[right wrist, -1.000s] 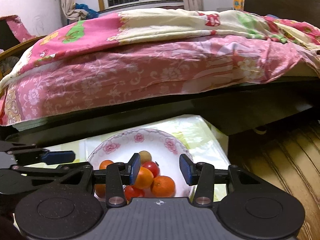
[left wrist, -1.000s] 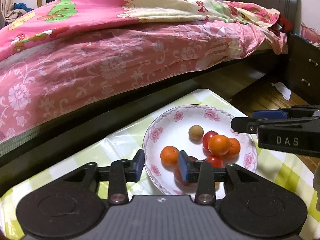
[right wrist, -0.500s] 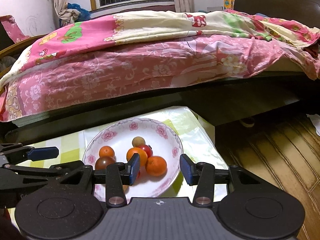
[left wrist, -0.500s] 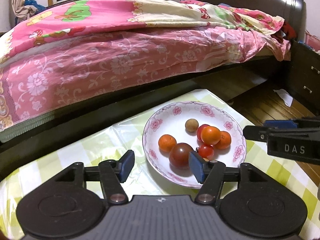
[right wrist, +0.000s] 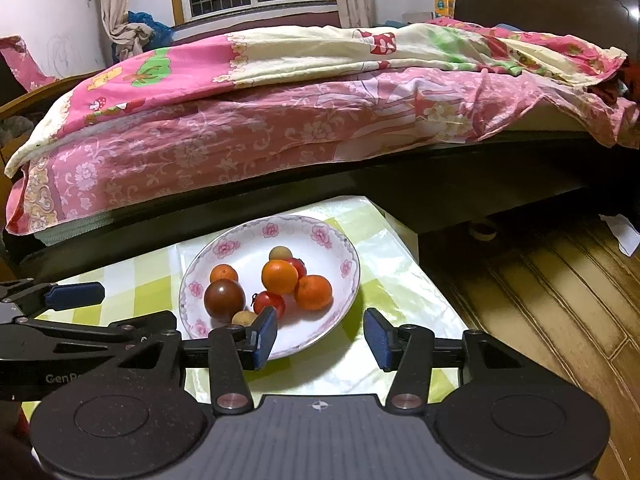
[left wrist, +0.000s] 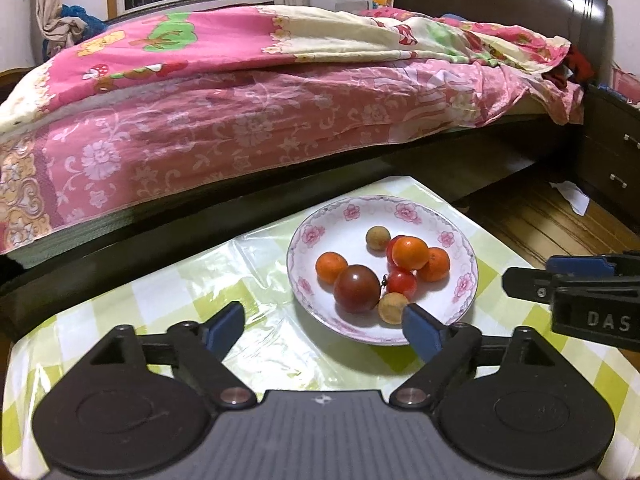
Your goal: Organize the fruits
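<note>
Porcelain with pink flowers, the plate [left wrist: 464, 284] sits on the checked tablecloth [left wrist: 160, 300] ahead of both grippers with all the fruit [left wrist: 410, 253] heaped in its middle. The left gripper [left wrist: 324, 326] is nearer, jaws opening wide and empty with a small tan fruit [left wrist: 392, 308] just past its right pad. The right gripper [right wrist: 320, 334] is opening too, holding nothing; no loose fruit shows on the cloth, and only the rim stands between.

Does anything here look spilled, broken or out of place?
Nothing spilled or broken. All the fruit sits inside the flowered plate, though one orange is perched on top of the others and might roll. The plastic cover over the checked tablecloth is wrinkled. A scrap of white paper lies on the wooden floor.
</note>
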The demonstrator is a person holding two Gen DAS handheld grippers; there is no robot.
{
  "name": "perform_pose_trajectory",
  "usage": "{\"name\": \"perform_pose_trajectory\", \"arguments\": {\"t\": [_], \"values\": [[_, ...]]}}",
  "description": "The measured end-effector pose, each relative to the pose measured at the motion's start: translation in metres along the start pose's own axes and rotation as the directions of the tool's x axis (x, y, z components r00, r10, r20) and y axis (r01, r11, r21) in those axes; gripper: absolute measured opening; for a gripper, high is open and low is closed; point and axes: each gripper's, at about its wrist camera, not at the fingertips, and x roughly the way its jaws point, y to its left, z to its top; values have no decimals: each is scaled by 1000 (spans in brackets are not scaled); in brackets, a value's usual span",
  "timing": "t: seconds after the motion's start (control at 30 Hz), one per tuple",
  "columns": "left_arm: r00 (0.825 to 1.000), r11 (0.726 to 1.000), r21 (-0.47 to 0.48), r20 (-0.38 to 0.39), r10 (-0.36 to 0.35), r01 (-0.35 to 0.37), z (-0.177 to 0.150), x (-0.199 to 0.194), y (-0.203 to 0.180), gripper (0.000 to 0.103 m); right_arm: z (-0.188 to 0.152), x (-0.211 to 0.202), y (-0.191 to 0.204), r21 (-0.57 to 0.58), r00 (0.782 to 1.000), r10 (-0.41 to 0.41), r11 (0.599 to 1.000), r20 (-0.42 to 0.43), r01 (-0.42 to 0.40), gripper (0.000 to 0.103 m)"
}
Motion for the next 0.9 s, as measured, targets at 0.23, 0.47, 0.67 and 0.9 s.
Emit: {"name": "perform_pose_trajectory", "arguments": {"t": [0.23, 0.47, 0.67, 0.9], "values": [[1000, 1000, 8, 10, 18, -18, -11, -14, -6, 103, -9, -16, 1, 6, 1000, -4, 1000, 5, 4, 45], [1000, 999, 25, 5, 30, -30, -18, -24, -15, 103, -20, -26, 3, 3, 1000, -3, 1000, -11, 3, 46], [1000, 1000, 11, 0, 19, -19, -25, -30, -16, 103, -27, -33, 2, 9, 1000, -6, 1000, -17, 6, 46], [1000, 1000, 5, -14, 14, -14, -34, -38, -17, 103, -36, -38, 4, 8, 1000, -7, 1000, -28, 8, 46]]}}
